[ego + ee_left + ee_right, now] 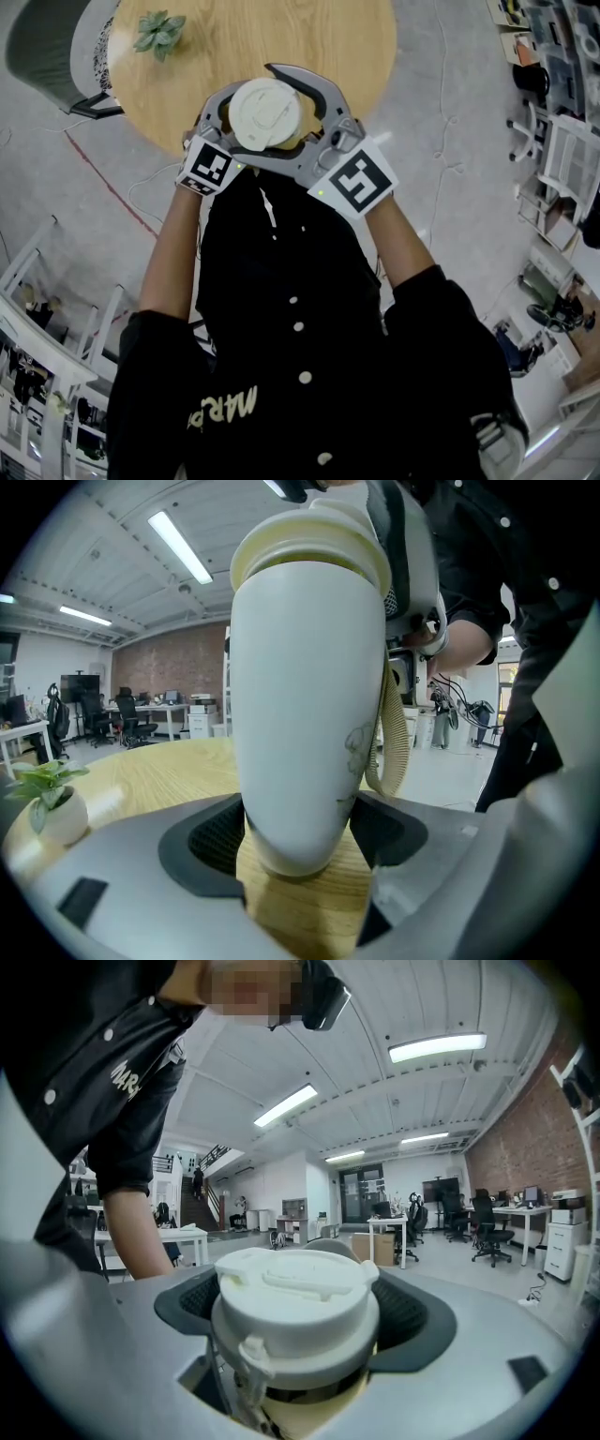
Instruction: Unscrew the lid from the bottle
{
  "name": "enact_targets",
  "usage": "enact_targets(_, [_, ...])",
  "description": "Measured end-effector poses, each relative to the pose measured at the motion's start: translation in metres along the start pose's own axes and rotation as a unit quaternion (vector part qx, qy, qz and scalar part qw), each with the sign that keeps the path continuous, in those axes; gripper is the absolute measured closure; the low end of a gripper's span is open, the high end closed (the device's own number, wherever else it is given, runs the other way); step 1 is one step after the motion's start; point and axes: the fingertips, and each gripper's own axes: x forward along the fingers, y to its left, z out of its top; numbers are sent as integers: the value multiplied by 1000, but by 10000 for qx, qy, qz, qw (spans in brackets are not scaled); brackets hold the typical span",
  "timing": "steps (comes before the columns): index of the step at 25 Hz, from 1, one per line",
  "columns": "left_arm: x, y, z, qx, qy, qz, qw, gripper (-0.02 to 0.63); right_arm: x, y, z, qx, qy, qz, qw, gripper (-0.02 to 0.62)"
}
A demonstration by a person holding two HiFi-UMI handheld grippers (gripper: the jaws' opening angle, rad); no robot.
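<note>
A white bottle (300,696) stands upright over the near edge of the round wooden table (281,37). My left gripper (300,841) is shut on its lower body, a dark pad pressing each side. The bottle's white lid (265,112) faces up at me in the head view. My right gripper (295,1321) is shut on the lid (295,1307), with its pads against the lid's sides. A thin dark gap shows under the lid's skirt, above the cream neck. A beige carrying strap (394,733) hangs down the bottle's side. Both marker cubes sit just below the lid in the head view.
A small potted plant (159,33) stands at the table's far left, also seen as the plant (47,803) beside the bottle. A grey chair (47,47) is at the table's left. Office desks and chairs fill the room behind.
</note>
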Motion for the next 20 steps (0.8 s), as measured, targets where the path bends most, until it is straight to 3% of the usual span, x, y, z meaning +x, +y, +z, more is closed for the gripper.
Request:
enact_targets(6, [0, 0, 0, 38, 35, 55, 10000, 258, -12, -8, 14, 360, 126, -183, 9991, 115])
enact_targets(20, [-58, 1, 42, 92, -18, 252, 9996, 256, -57, -20, 110, 791, -134, -716, 9942, 115])
